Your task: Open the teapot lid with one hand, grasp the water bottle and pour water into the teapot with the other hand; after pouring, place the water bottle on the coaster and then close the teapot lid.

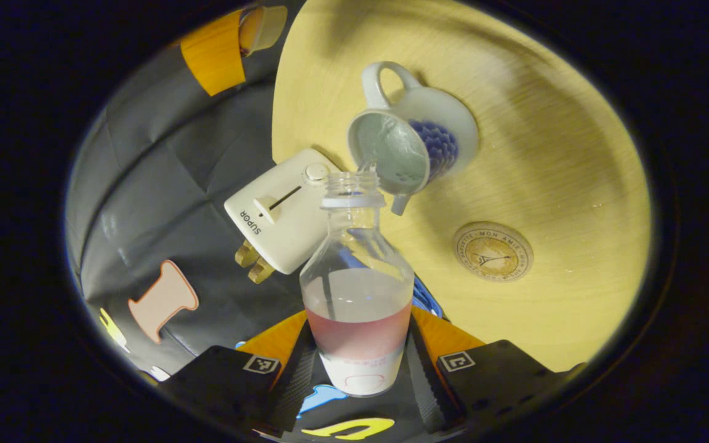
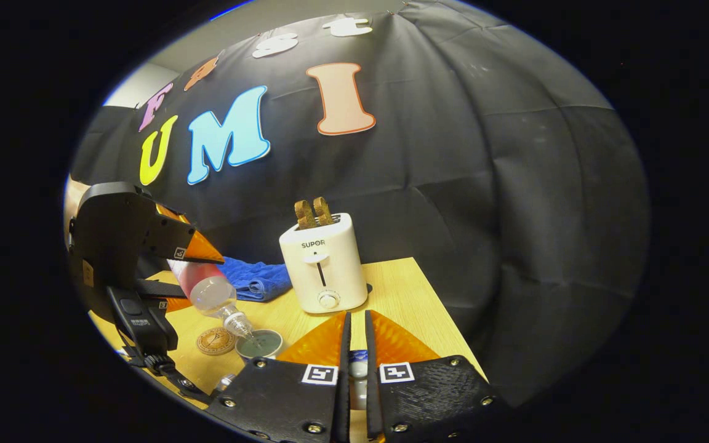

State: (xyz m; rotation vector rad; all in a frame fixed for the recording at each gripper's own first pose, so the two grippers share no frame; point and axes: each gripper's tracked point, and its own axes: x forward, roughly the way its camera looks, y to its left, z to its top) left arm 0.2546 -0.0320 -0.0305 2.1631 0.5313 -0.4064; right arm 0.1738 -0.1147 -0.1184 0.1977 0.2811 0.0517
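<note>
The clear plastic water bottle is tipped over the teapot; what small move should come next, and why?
Probably keep the clear plastic water bottle, held in the left tongs, tilted a little longer. Its open neck sits at the rim of the white blue-patterned teapot, water seems to run in, and much remains inside. The round cork coaster waits bare nearby. The right tongs appear to pinch the lid, hard to see.

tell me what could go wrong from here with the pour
1. The clear plastic water bottle, clamped in the left gripper, has its mouth at the rim of the white teapot, not over the centre; water could run onto the wooden table.
2. The white toaster stands close by; a spill might reach it.
3. The right gripper pinches something small, probably the lid; it could slip.
</note>
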